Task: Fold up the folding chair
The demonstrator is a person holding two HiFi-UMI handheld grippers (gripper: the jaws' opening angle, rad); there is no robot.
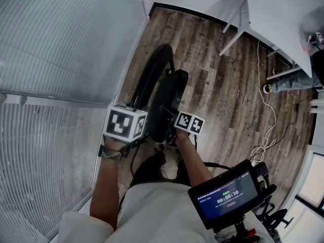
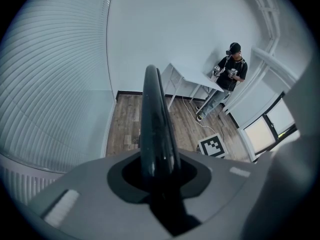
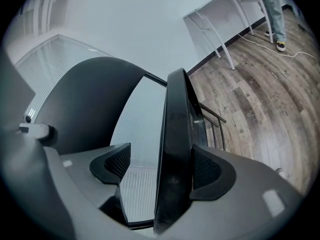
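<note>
The black folding chair stands on the wood floor by the blinds. In the head view its curved backrest (image 1: pixel 152 72) and its seat (image 1: pixel 172 97) are nearly edge-on, close together. My left gripper (image 2: pixel 157 176), under its marker cube (image 1: pixel 125 124), is shut on the backrest's glossy black top edge (image 2: pixel 152 119), which fills the gap between its jaws. My right gripper (image 3: pixel 160 166), under its marker cube (image 1: pixel 190 123), is open around the seat's edge (image 3: pixel 175 134). The seat lies against the right pad (image 3: pixel 205 169), while the left pad (image 3: pixel 117 164) stands apart from it. The backrest (image 3: pixel 95 104) looms at the left.
A wall of slatted blinds (image 1: pixel 50 59) runs along the chair's left. A white table (image 1: pixel 283 19) stands at the back right with a white cable (image 1: pixel 271 120) trailing on the floor. A person (image 2: pixel 230 76) stands beside that table. A screen (image 1: pixel 228 196) hangs at my chest.
</note>
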